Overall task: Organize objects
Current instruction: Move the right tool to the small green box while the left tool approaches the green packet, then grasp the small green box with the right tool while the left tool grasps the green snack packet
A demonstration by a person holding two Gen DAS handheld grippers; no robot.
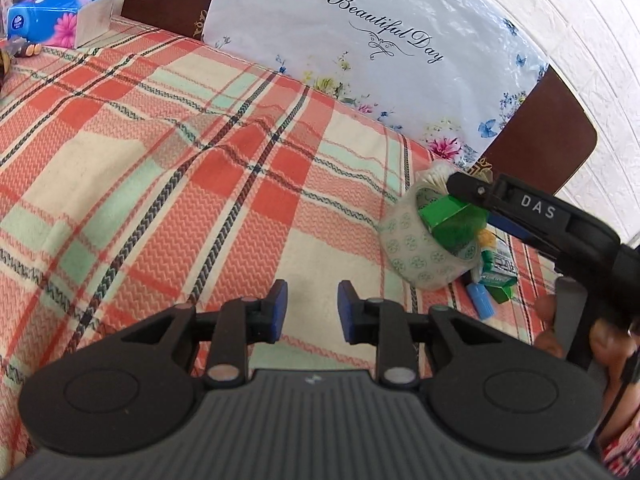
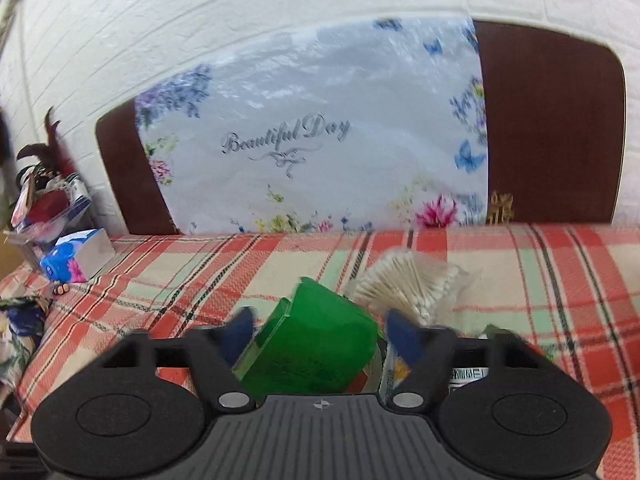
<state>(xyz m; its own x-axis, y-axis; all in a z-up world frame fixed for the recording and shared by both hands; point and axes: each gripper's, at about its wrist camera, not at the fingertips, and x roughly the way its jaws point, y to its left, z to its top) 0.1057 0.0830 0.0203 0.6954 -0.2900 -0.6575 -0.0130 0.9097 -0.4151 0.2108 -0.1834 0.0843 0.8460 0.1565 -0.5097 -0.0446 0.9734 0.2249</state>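
Note:
A green box [image 2: 308, 344] sits tilted between the pads of my right gripper [image 2: 320, 332], which is shut on it. In the left wrist view the same green box [image 1: 448, 220] pokes into the hole of a clear tape roll [image 1: 424, 256] with a green print, and my right gripper [image 1: 472, 204] reaches in from the right. Just behind lies a bag of cotton swabs [image 2: 408, 284]. My left gripper [image 1: 312, 310] hovers over the plaid blanket [image 1: 160, 160], its blue pads drawn nearly together with nothing between them.
A small blue tube [image 1: 482, 300] and green packets [image 1: 496, 272] lie under the tape roll. A blue tissue pack [image 1: 60, 16] sits far left. A floral "Beautiful Day" bag [image 1: 380, 40] leans on the brown headboard [image 1: 540, 136]. A hand [image 1: 600, 336] holds the right gripper.

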